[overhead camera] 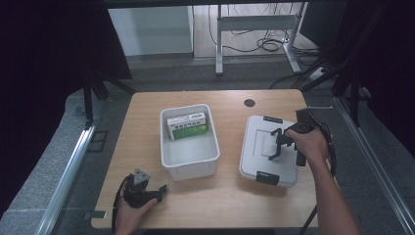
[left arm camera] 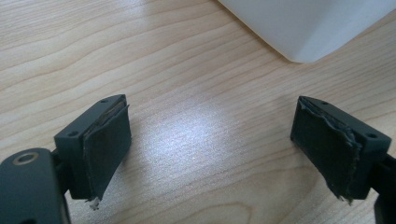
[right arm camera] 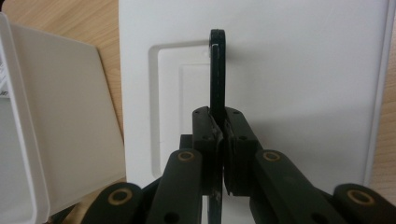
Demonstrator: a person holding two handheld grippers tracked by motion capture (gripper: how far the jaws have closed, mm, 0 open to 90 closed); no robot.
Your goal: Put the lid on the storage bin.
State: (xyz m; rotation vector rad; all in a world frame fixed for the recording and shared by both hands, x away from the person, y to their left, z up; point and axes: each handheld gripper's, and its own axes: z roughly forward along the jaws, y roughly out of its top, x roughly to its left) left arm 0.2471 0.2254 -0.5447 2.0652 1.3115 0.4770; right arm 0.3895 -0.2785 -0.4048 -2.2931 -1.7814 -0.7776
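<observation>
A white lid [overhead camera: 257,159] with black clips lies on the right half of the wooden table [overhead camera: 225,200]. My right gripper [overhead camera: 278,146] is over it, shut on the lid's thin black handle [right arm camera: 217,70], which stands upright between the pads in the right gripper view. The lid [right arm camera: 303,70] spreads out below the right gripper [right arm camera: 220,122]. An open white bin [overhead camera: 191,169] stands mid-table with a green and white box [overhead camera: 187,126] inside it. My left gripper [overhead camera: 163,188] rests near the front left edge, open, with only bare wood between its pads [left arm camera: 107,140].
A dark round hole [overhead camera: 249,103] sits in the tabletop at the back. A corner of the bin [left arm camera: 303,28] shows beyond the left gripper [left arm camera: 210,140]. The bin's wall [right arm camera: 60,121] stands just left of the lid. Desk legs and cables lie on the floor behind.
</observation>
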